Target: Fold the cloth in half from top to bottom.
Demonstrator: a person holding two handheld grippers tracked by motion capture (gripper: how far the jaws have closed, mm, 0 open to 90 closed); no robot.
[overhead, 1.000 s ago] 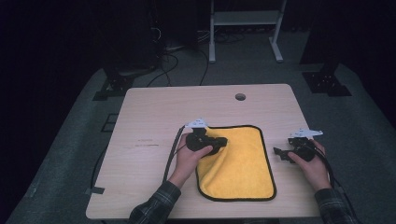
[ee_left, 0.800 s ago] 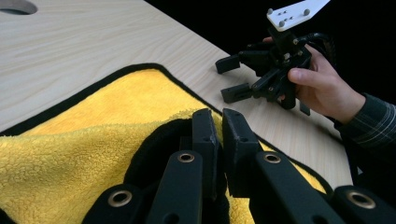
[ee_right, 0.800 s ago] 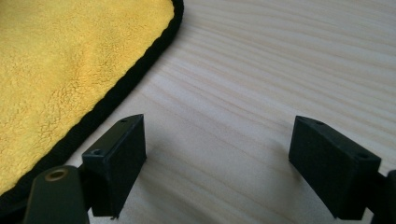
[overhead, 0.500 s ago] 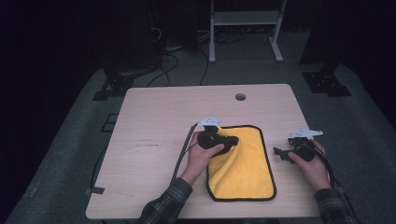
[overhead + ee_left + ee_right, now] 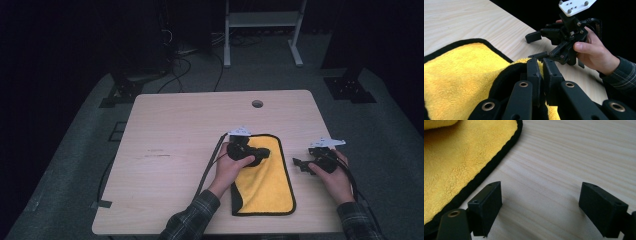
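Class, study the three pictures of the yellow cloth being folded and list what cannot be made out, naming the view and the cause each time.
1. High view: where the left claw grips the yellow cloth; hand and claw body cover it.
2. Left gripper view: the pinched cloth edge runs behind the jaws.
3. Right gripper view: most of the cloth is cut off by the frame's edges.
4. High view: the right claw is too small for detail.

One yellow cloth [image 5: 267,175], two grippers, left [image 5: 260,155] and right [image 5: 300,164], on one wooden table [image 5: 175,150].
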